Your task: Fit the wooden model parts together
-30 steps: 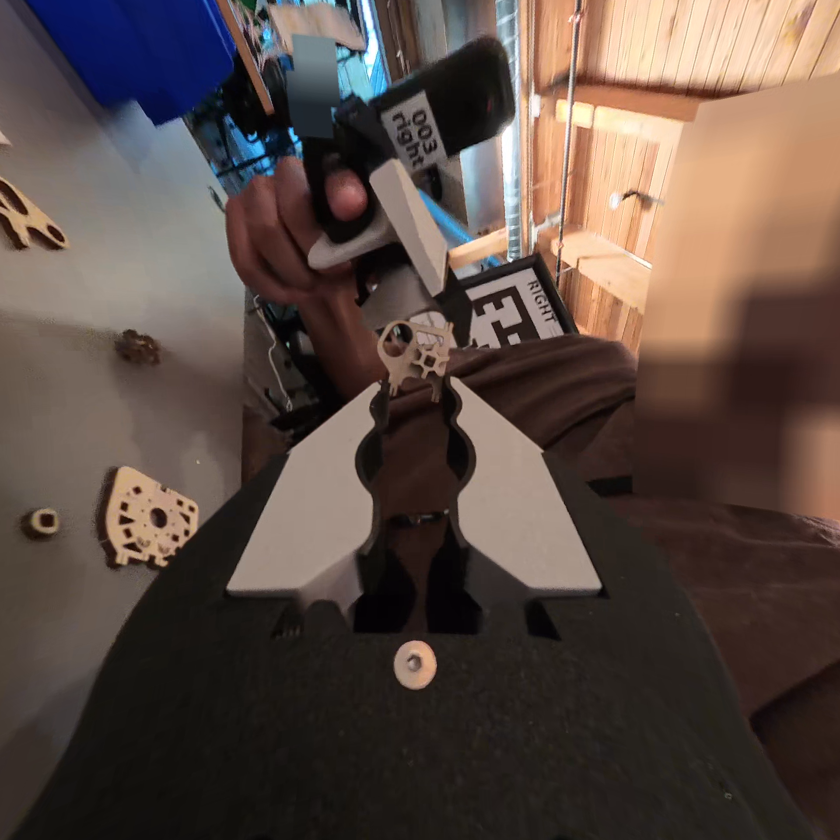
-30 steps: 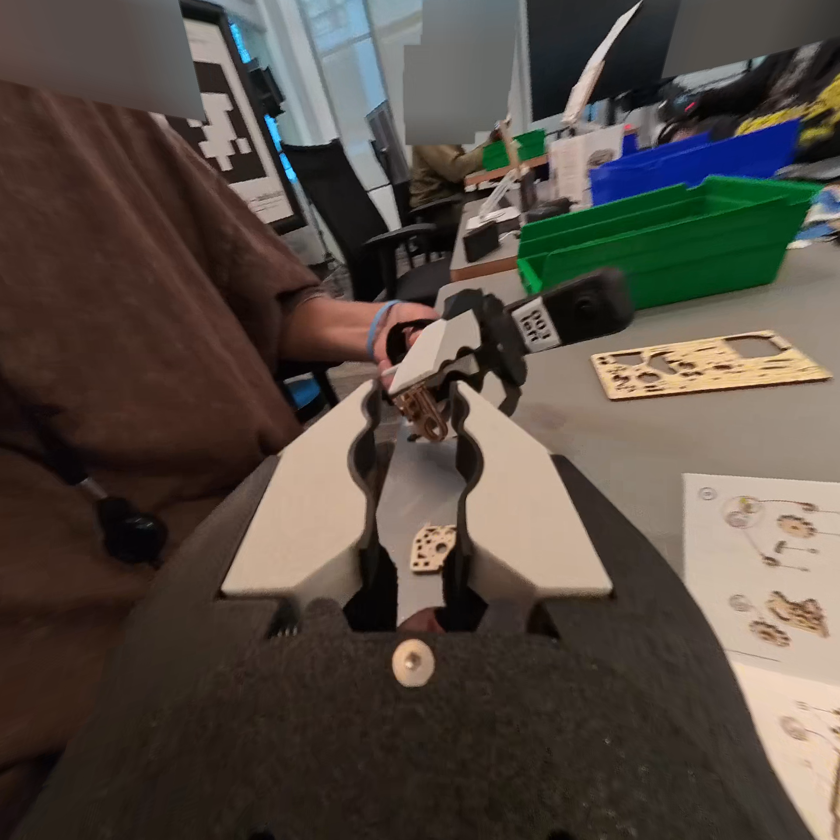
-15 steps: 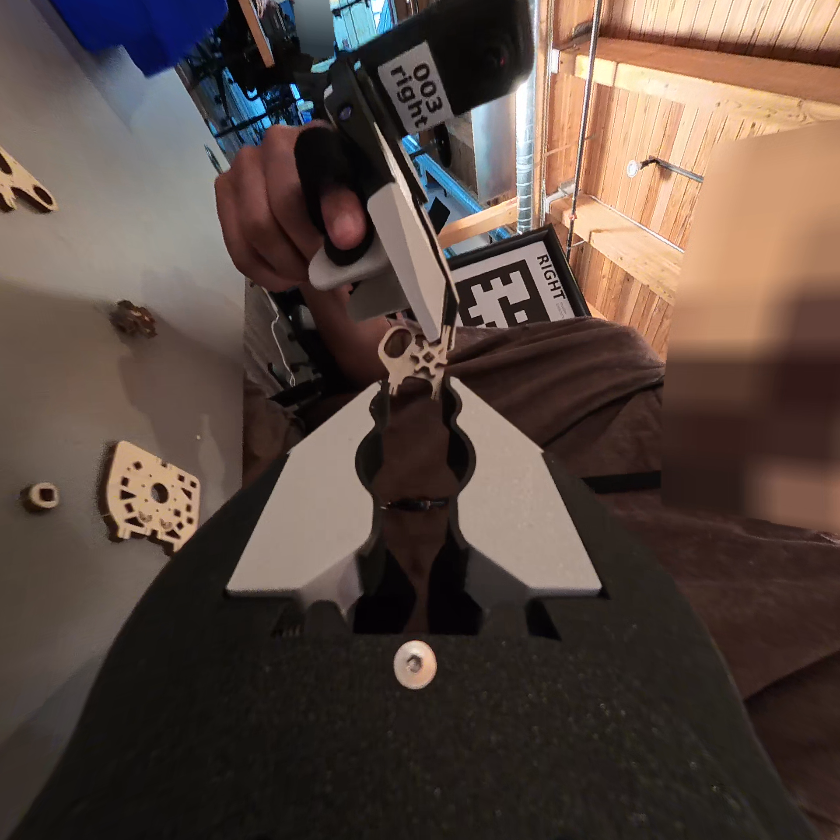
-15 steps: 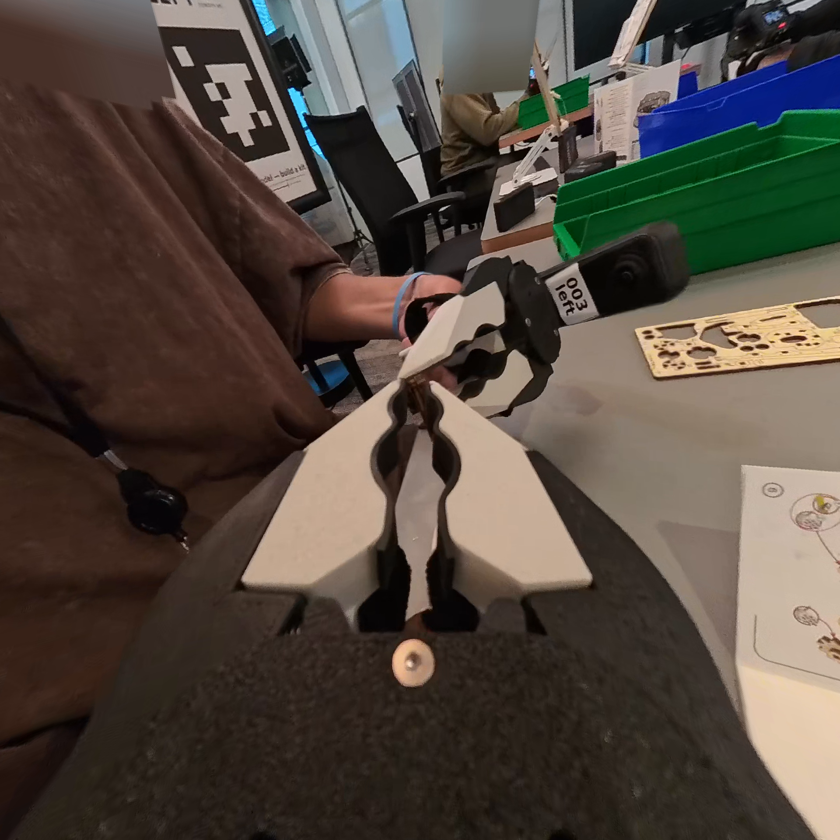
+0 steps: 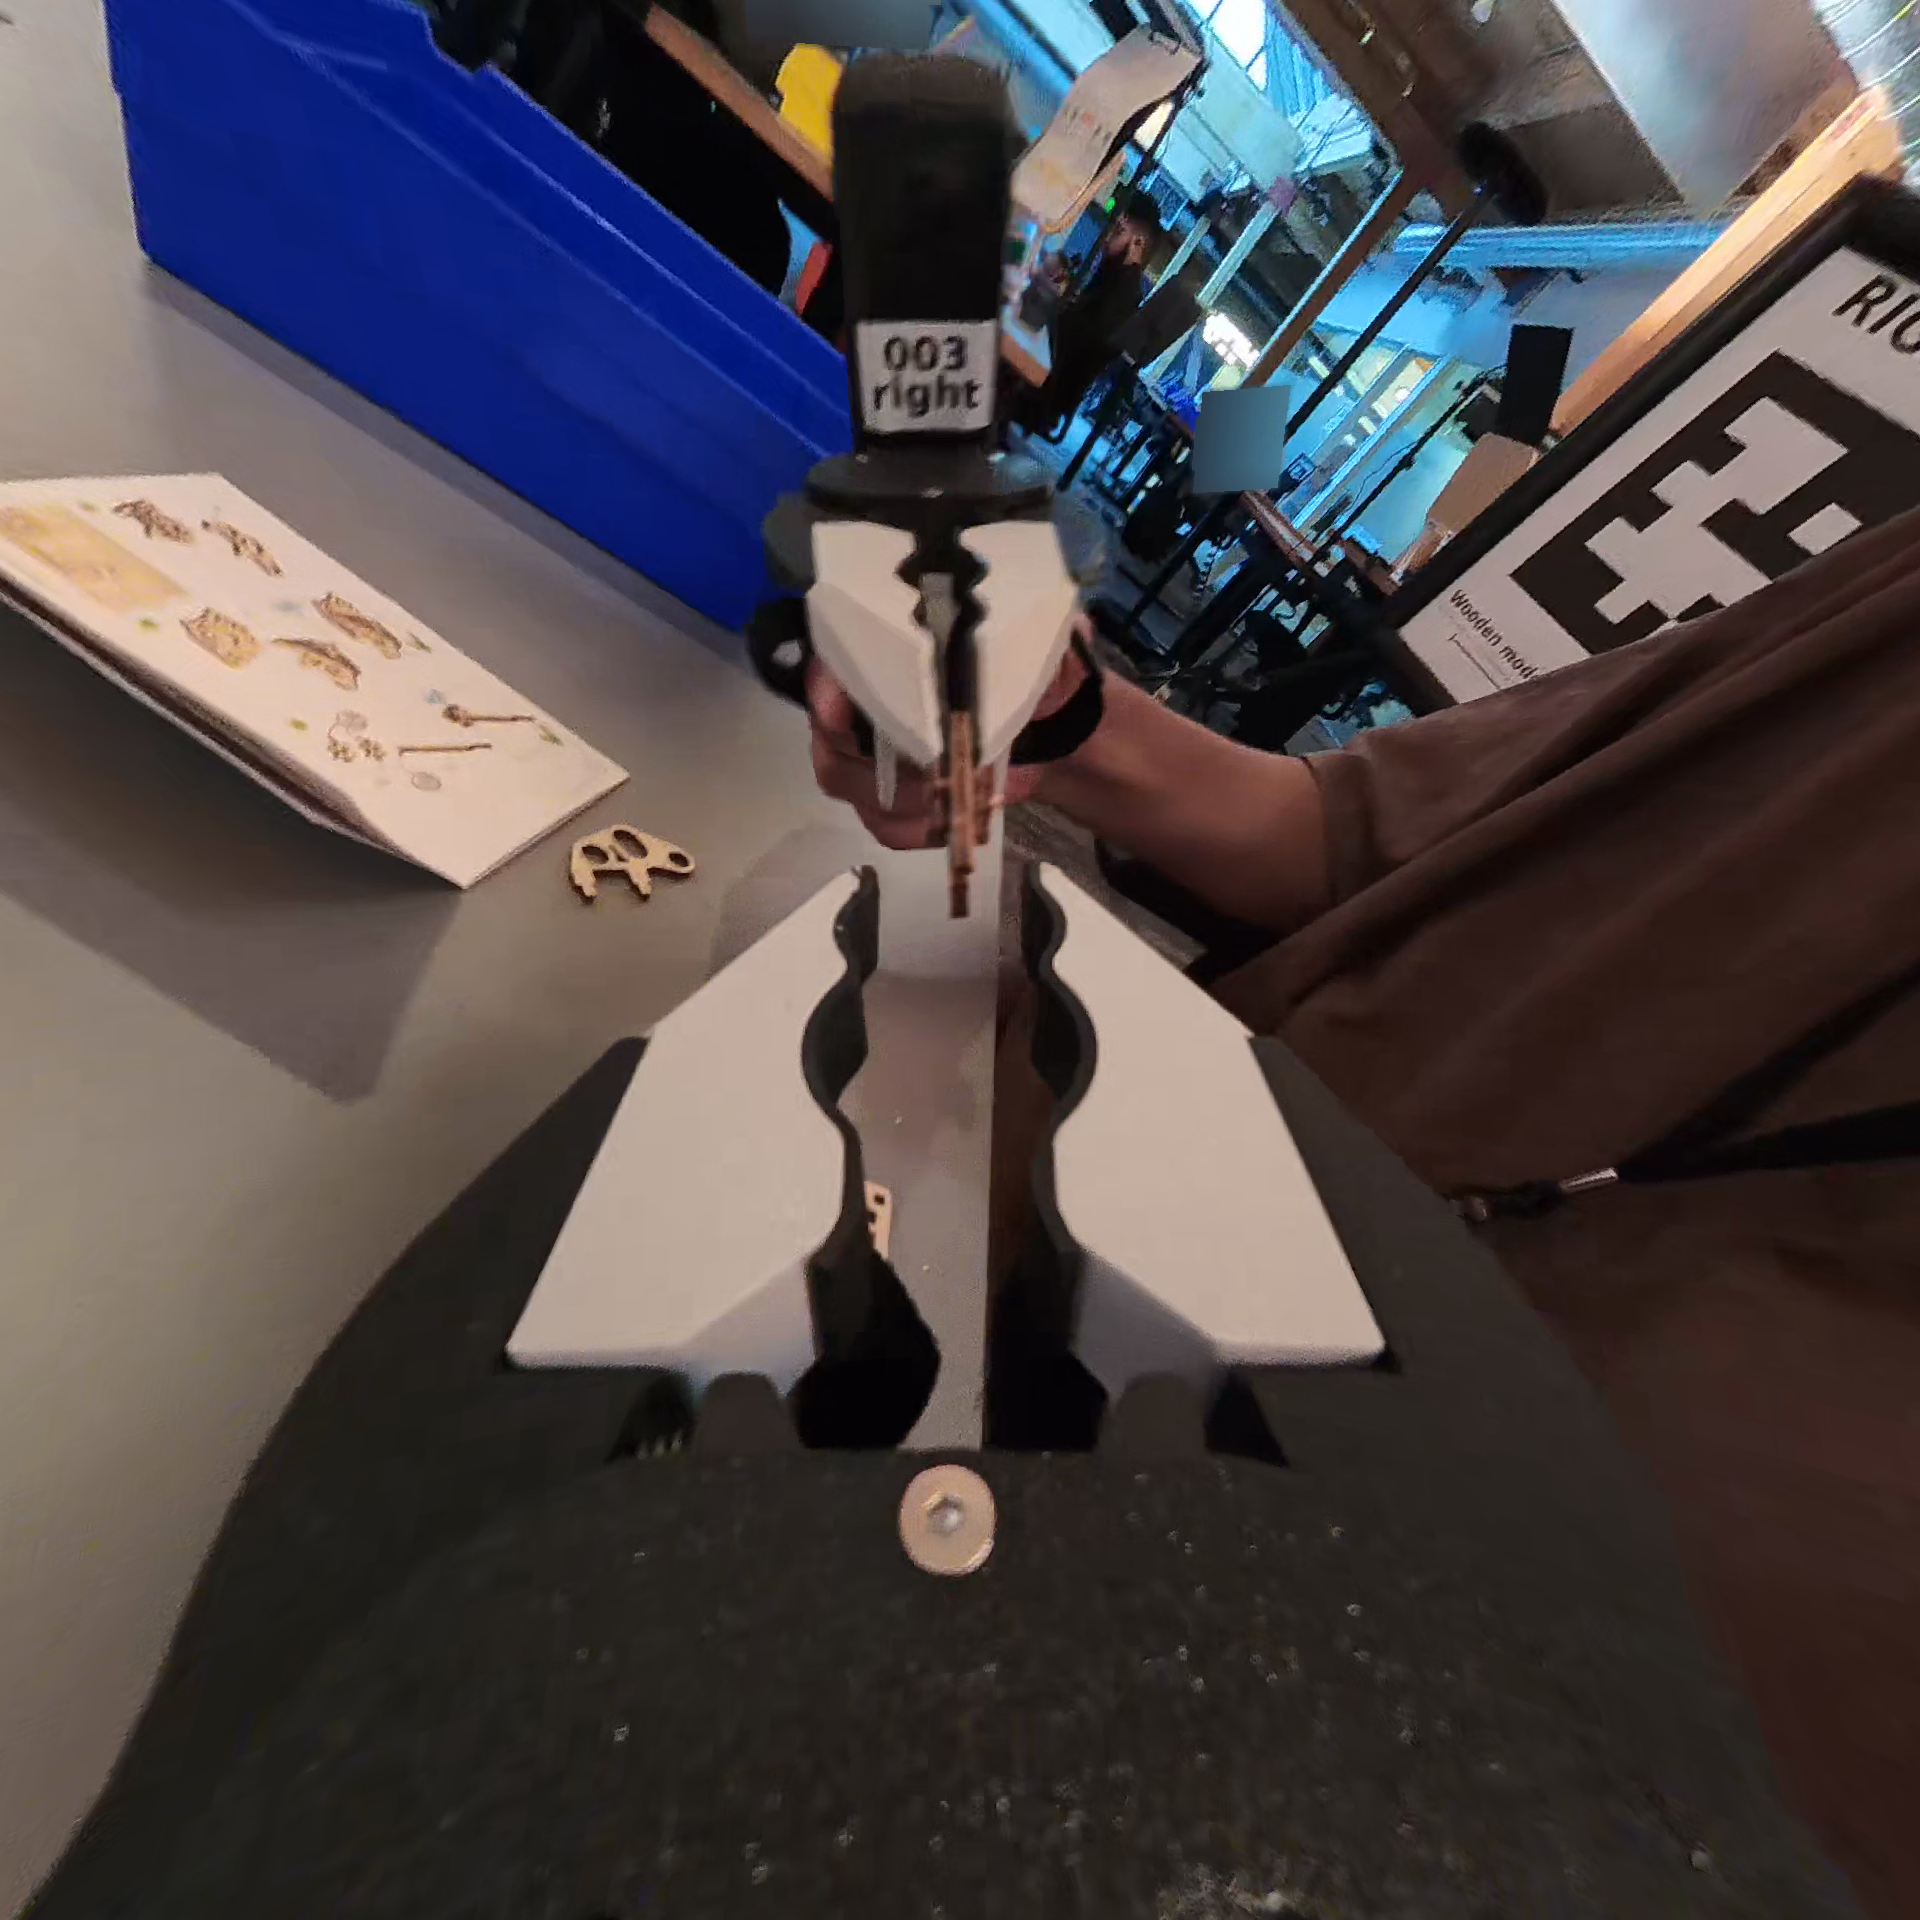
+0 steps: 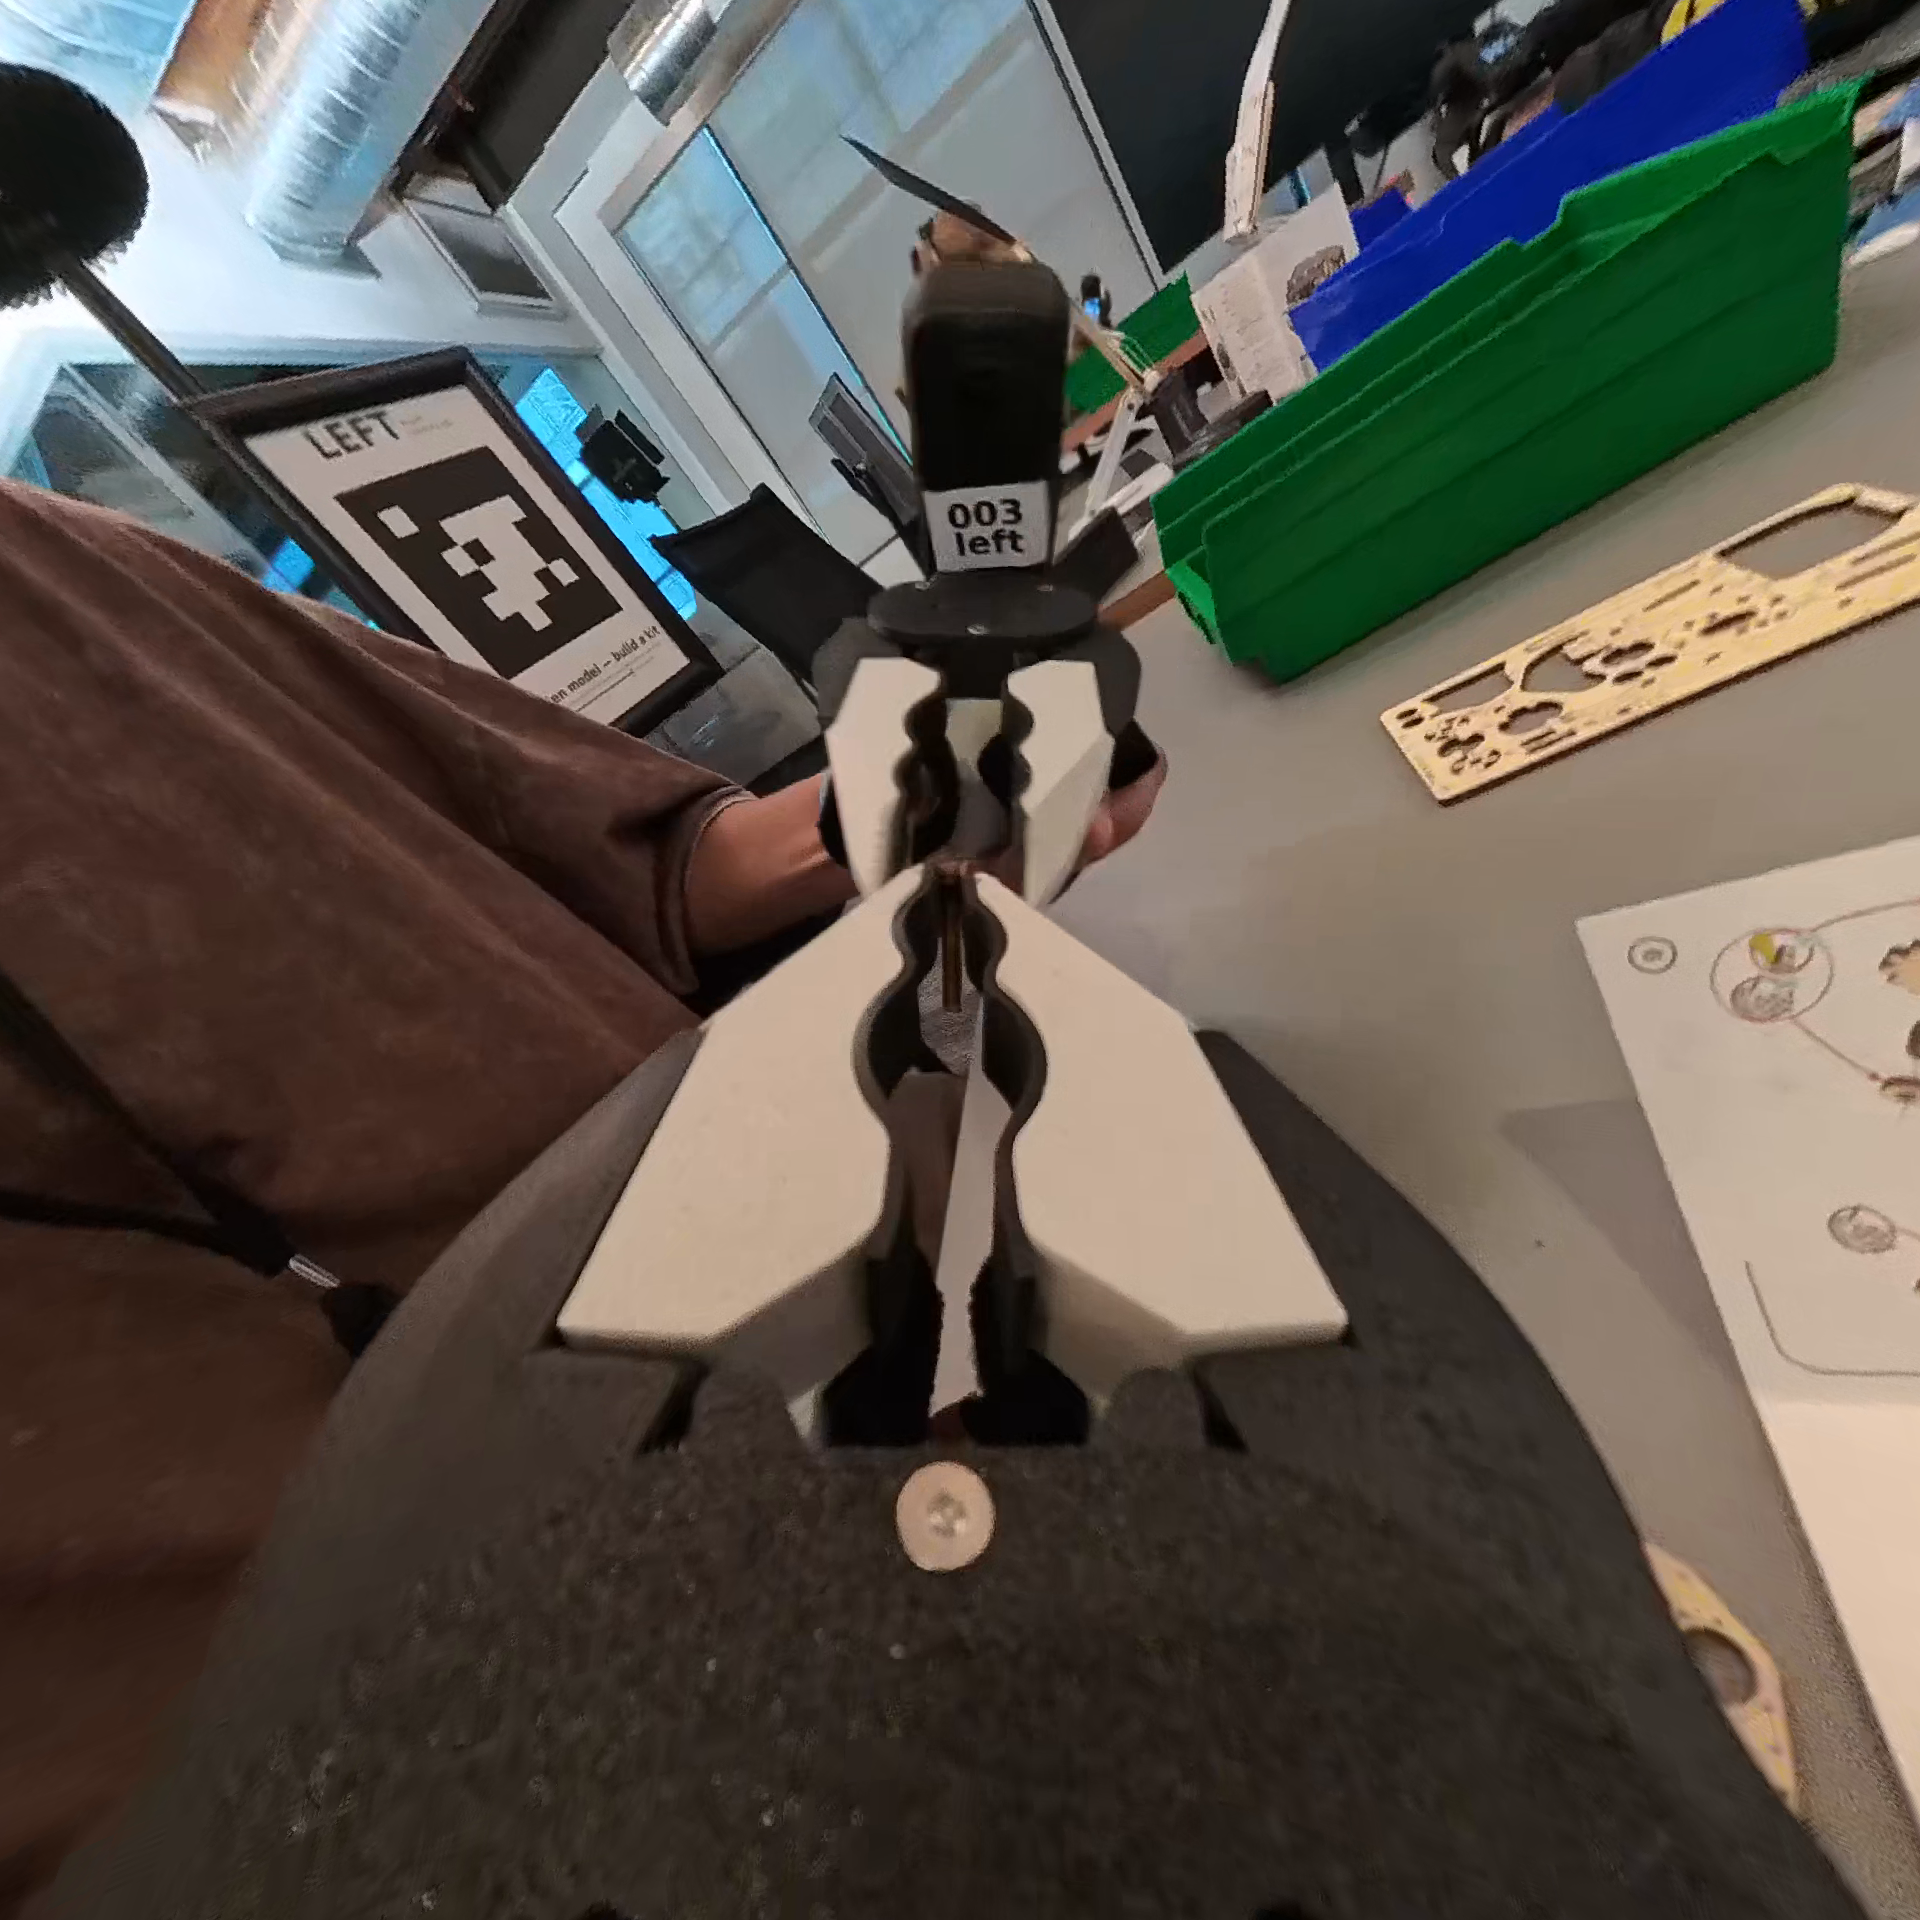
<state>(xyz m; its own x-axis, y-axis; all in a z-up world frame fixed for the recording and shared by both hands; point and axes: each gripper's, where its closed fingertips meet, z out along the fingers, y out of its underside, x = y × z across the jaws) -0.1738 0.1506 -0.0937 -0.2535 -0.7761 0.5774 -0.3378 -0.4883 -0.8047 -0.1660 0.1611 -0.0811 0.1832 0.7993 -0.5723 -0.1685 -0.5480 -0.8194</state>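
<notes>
Grippers face each other above the desk (image 5: 260, 1039).
Right gripper (image 6: 948, 883) clamps the wooden part (image 5: 961, 800); left gripper (image 5: 945, 894), just beside it, gapes.

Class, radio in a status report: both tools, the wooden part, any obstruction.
Right tool shut on wooden part, held edge-on. Left tool open, empty, facing it just short of the part. Nothing between them.

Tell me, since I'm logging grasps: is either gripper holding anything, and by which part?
The right gripper pinches a thin wooden model part edge-on by its upper end. The left gripper is open and empty, its fingers either side of the part's lower tip.
</notes>
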